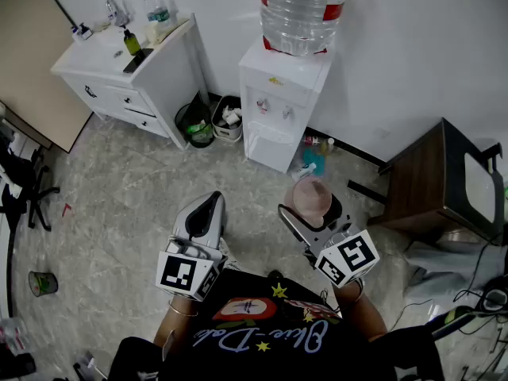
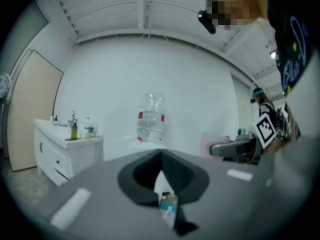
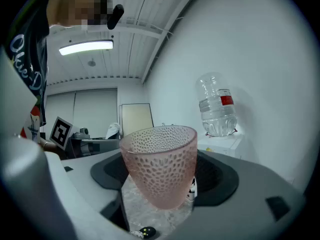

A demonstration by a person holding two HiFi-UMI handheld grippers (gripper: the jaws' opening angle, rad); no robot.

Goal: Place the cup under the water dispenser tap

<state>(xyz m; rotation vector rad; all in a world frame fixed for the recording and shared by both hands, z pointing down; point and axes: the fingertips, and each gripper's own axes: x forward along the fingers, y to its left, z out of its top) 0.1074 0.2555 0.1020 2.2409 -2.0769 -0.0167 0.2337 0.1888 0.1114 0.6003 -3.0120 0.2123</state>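
Observation:
A pink dimpled cup [image 1: 312, 197] stands upright between the jaws of my right gripper [image 1: 312, 210], which is shut on it at its lower part. In the right gripper view the cup [image 3: 160, 164] fills the centre between the jaws of that gripper [image 3: 162, 186]. The white water dispenser [image 1: 278, 109], with two taps [image 1: 274, 108] and a big bottle [image 1: 300, 6] on top, stands ahead against the wall, well beyond the cup. My left gripper [image 1: 208, 210] is held beside the right one, shut and empty; its own view shows the left gripper [image 2: 162, 184] aimed at the dispenser bottle [image 2: 150, 124].
A white sink cabinet [image 1: 127, 74] stands at the far left, with a dark bin [image 1: 195, 124] and a small basket [image 1: 228, 117] between it and the dispenser. Bottles [image 1: 313, 161] lie right of the dispenser's foot. A dark wooden table [image 1: 432, 185] is at the right.

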